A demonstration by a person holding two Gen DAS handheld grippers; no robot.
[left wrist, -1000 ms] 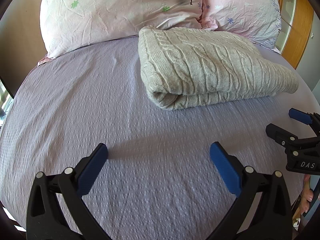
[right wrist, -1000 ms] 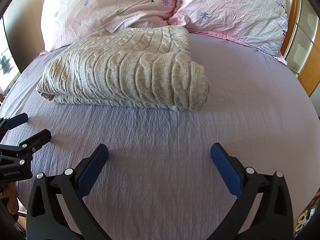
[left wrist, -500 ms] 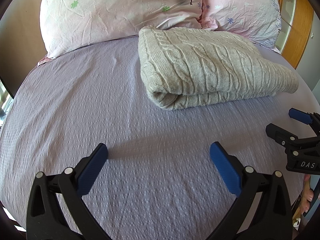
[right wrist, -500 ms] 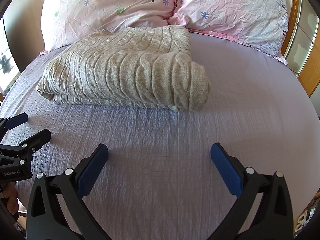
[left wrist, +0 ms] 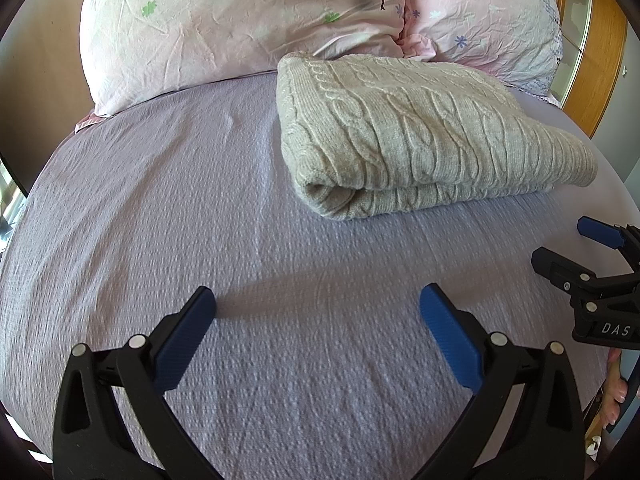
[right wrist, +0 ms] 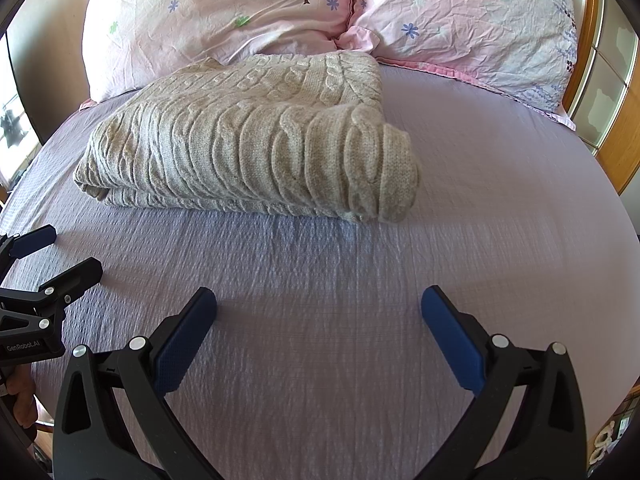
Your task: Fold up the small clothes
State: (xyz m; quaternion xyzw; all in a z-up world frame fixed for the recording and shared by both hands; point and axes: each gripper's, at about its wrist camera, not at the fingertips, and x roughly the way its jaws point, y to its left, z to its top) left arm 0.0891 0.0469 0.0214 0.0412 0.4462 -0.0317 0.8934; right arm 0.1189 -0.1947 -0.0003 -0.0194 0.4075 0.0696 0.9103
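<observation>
A beige cable-knit sweater (left wrist: 420,136) lies folded into a thick rectangle on the lilac bed sheet (left wrist: 160,208), just in front of the pillows. It also shows in the right wrist view (right wrist: 256,144). My left gripper (left wrist: 318,300) is open and empty, hovering over bare sheet short of the sweater. My right gripper (right wrist: 319,300) is open and empty too, also short of the sweater. Each gripper shows in the other's view: the right gripper (left wrist: 560,244) at the right edge, the left gripper (right wrist: 70,252) at the left edge.
Two pink floral pillows (right wrist: 224,16) (right wrist: 472,20) lean at the head of the bed behind the sweater. A wooden frame with glass panels (right wrist: 612,92) stands at the right. A window (right wrist: 12,124) is at the left. The bed drops off at both sides.
</observation>
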